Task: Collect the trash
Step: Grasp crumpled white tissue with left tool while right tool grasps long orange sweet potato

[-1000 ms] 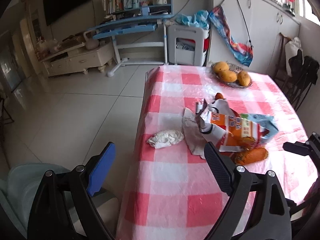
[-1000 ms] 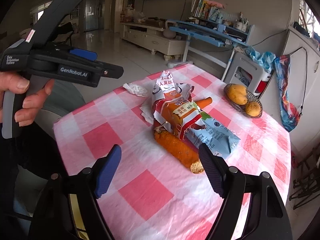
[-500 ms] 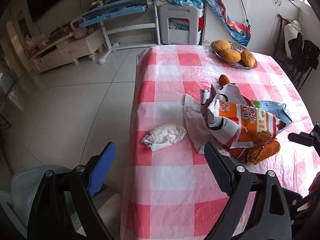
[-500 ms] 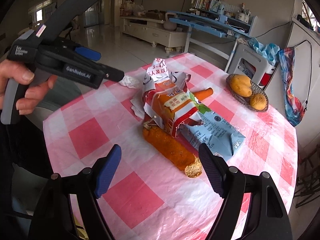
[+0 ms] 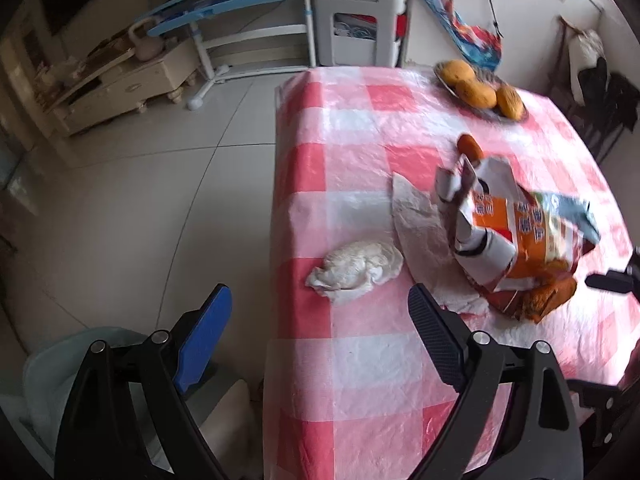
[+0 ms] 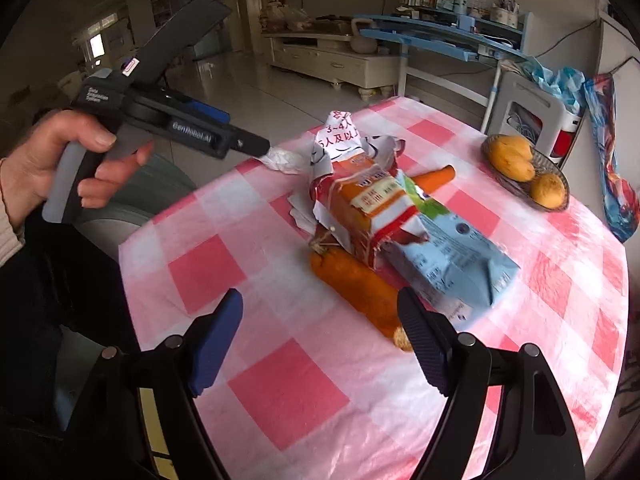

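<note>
Counter (image 5: pixel 360 368) carries a pink-and-white check cloth. Landmark: orange snack bag (image 6: pixel 360 208), torn, one count. Around it:
- crumpled white tissue (image 5: pixel 356 270), one, near the bag, toward the counter edge;
- flat white paper (image 5: pixel 416 216), one, tucked partly under the bag;
- light blue packet (image 6: pixel 448 268), one, touching the bag;
- carrots, two: large one (image 6: pixel 356 292) partly under the bag, smaller one (image 6: pixel 434 178) just behind it;
- fruit basket (image 6: pixel 556 184) well apart from the bag, holding three yellow-orange fruits.

Left claw (image 5: pixel 320 332): released, jaws wide, empty, near the tissue. Right claw (image 6: pixel 320 336): released, empty, by the large carrot.
</note>
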Motion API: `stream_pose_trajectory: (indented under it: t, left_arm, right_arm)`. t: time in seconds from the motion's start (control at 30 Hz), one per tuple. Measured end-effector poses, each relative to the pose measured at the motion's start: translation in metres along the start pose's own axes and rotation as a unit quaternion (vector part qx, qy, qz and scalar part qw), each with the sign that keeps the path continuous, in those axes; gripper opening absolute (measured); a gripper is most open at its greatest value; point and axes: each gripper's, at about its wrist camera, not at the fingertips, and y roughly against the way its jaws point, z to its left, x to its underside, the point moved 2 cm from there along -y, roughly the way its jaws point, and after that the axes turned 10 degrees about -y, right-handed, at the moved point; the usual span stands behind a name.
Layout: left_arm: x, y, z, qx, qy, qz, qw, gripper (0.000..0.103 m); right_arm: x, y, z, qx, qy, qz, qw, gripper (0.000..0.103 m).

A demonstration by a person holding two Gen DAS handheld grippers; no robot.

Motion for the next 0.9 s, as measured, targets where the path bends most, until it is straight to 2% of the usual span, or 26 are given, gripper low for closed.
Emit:
stream_pose_trajectory:
  t: [0.13,0.33,0.53,0.73,0.83,0.9]
  left_arm:
    - [0.001,-0.006,-0.008,0.004,-0.019,0.009,0.9998,0.086]
    - [0.002,-0.015,-0.003,0.005,-0.019,0.022,0.9995,0.086]
    - [-0.003,-0.016,-0.004,0.000,-0.023,0.011,0.9997,0.086]
    - [-0.005,-0.025,-0.016,-0.026,-0.061,0.019,0.9976,0.086]
    - [-0.008,-0.028,-0.016,-0.029,-0.062,0.019,0.9975,0.086]
    - [-0.009,-0.031,-0.015,-0.028,-0.060,0.021,0.9976,0.082]
  right_arm:
    - [-0.002,-0.013,0.001,0.025,0.009,0.008,1.000,0.076]
    - [0.004,-0.030,-0.005,0.058,0.019,0.035,0.998,0.076]
    - [0.005,-0.030,-0.009,0.063,0.023,0.040,0.997,0.067]
    - [0.002,-0.032,-0.012,0.068,0.018,0.033,0.997,0.067]
    - [0.000,-0.034,-0.012,0.065,0.021,0.031,0.997,0.067]
    - [-0.002,-0.035,-0.013,0.062,0.020,0.030,0.997,0.064]
